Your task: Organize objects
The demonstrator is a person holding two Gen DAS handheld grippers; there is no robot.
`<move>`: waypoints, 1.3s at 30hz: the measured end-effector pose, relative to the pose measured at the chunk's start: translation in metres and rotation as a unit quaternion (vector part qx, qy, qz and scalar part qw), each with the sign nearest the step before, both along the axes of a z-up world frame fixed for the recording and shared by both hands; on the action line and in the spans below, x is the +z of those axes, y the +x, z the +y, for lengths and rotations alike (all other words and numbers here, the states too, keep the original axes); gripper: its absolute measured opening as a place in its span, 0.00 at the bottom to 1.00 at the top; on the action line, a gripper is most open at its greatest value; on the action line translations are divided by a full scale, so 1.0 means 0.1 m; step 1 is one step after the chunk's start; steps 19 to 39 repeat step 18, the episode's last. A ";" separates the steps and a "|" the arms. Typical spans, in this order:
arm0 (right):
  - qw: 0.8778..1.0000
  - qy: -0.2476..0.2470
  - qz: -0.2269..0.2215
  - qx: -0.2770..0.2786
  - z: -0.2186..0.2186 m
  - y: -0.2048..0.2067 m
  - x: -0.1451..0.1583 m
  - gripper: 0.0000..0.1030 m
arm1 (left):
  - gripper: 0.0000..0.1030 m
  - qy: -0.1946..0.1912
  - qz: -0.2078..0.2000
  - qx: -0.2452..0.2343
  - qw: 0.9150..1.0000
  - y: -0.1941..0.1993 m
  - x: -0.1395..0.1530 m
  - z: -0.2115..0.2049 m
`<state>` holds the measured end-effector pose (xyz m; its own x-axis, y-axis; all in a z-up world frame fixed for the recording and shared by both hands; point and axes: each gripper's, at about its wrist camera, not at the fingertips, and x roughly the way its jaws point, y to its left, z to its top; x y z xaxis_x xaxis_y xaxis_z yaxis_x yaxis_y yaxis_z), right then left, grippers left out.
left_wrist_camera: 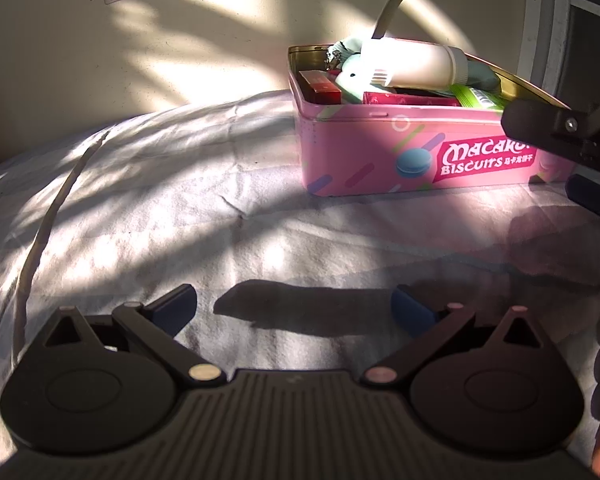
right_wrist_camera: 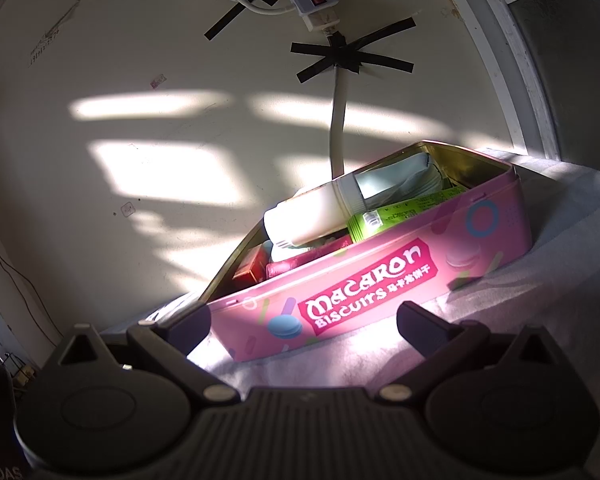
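Both claws spread, empty — left claw low over the sheet, right claw just before the tin. Tin on the sheet by the wall, packed full — bottle atop. Best kept level, approached slowly.

Tin label end behind right claw; contents under white bottle unclear.

Pink Macaron Biscuits tin on white cloth-covered bed, against wall; white plastic bottle lying atop packets inside tin
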<state>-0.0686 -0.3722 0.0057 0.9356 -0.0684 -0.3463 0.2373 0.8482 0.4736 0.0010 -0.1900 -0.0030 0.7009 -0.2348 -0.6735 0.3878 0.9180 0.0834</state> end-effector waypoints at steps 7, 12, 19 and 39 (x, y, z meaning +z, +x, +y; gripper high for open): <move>1.000 0.000 0.000 -0.001 0.00 0.00 0.00 1.00 | 1.00 0.000 0.000 0.001 1.000 0.00 0.00 0.00; 1.000 0.000 0.000 -0.001 0.01 0.01 0.00 1.00 | 1.00 0.000 -0.002 0.000 1.000 0.00 0.00 0.00; 1.000 -0.004 0.000 0.000 0.02 0.01 0.01 1.00 | 1.00 -0.002 -0.006 -0.006 1.000 0.01 0.03 0.02; 1.000 -0.004 0.000 0.000 0.02 0.01 0.01 1.00 | 1.00 -0.002 -0.006 -0.006 1.000 0.01 0.03 0.02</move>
